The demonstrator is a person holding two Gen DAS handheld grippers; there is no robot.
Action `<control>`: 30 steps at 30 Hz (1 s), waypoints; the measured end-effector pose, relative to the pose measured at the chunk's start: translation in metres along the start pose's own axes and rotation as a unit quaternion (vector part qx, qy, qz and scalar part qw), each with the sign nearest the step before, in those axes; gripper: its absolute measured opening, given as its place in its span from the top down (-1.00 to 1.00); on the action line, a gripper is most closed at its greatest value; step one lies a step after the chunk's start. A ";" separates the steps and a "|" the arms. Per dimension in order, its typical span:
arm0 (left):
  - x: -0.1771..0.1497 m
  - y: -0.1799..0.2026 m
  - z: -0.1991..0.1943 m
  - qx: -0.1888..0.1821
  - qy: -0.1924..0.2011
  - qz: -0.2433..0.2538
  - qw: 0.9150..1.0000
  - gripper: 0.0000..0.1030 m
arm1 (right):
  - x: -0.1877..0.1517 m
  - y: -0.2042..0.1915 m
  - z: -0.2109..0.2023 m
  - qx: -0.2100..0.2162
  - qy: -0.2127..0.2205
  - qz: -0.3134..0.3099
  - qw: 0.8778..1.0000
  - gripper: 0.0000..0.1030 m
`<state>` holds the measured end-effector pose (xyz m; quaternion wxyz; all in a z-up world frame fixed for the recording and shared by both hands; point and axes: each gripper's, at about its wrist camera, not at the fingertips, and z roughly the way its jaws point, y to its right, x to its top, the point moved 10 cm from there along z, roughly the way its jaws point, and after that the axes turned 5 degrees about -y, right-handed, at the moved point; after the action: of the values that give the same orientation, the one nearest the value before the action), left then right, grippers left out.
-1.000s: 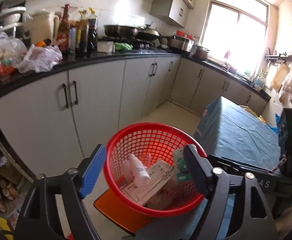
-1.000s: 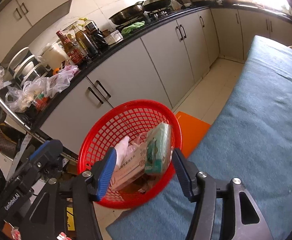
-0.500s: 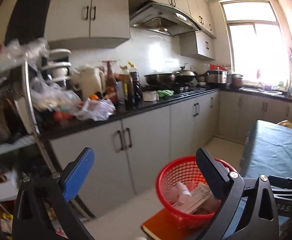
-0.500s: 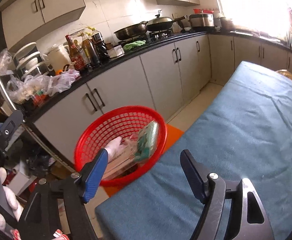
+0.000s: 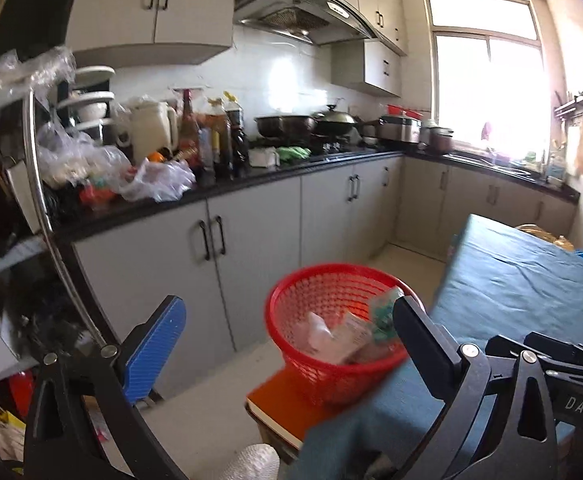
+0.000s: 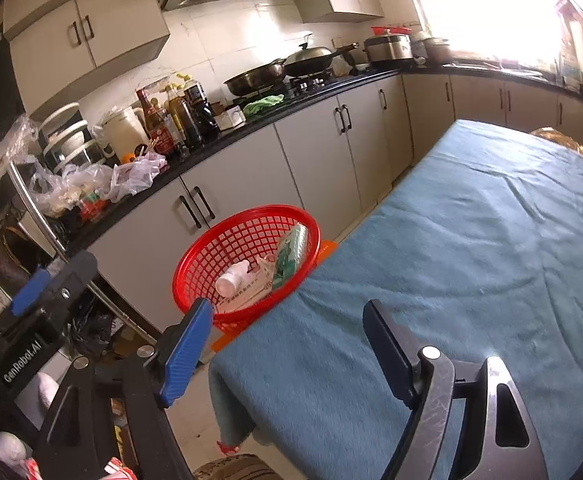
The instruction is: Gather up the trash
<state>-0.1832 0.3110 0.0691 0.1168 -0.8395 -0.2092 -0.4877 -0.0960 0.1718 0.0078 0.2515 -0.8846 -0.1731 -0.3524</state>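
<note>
A red mesh basket (image 5: 291, 300) (image 6: 211, 248) stands on an orange stool (image 5: 283, 404) beside the table's near-left corner. It holds a small white bottle (image 6: 231, 278), a flat white carton (image 6: 247, 294) and a green packet (image 6: 289, 254). My left gripper (image 5: 287, 340) is open and empty, back from the basket. My right gripper (image 6: 287, 340) is open and empty above the teal tablecloth (image 6: 471, 240), to the right of the basket. The left gripper also shows at the left of the right wrist view (image 6: 47, 284).
A black counter (image 5: 251, 176) with grey cabinets (image 5: 251, 248) runs along the wall, crowded with bottles, plastic bags and pans. A metal rack (image 5: 39, 184) with clutter stands on the left. The tile floor (image 5: 211, 400) lies between cabinets and stool.
Both grippers have pulled back and up from the basket, which now looks smaller and farther. Both stay open and empty.
</note>
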 end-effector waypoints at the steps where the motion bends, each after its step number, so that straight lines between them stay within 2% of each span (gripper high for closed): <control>1: -0.003 0.002 -0.002 -0.001 -0.002 0.000 1.000 -0.99 | -0.002 0.000 -0.004 -0.003 0.004 0.000 1.000 -0.60; 5: -0.015 0.008 -0.014 0.005 -0.001 0.011 1.000 -0.99 | -0.016 0.001 -0.015 -0.025 0.015 -0.014 0.999 -0.61; 9: -0.028 0.011 -0.023 0.018 -0.002 0.031 0.999 -0.99 | -0.031 -0.002 -0.018 -0.028 0.010 -0.024 0.999 -0.61; 14: -0.042 0.005 -0.028 0.026 -0.011 0.032 0.999 -0.99 | -0.048 -0.008 -0.021 -0.036 0.009 -0.042 0.998 -0.61; 20: -0.062 -0.001 -0.025 0.023 -0.045 0.027 0.998 -0.99 | -0.060 -0.015 -0.020 -0.040 0.006 -0.057 0.998 -0.62; 30: -0.091 0.003 -0.014 0.026 -0.074 0.030 0.996 -0.99 | -0.068 -0.009 -0.014 -0.057 0.004 -0.066 0.996 -0.62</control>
<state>-0.2319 0.2812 -0.0027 0.1367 -0.8759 -0.2048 -0.4149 -0.1554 0.1625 -0.0290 0.1777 -0.8826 -0.2102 -0.3810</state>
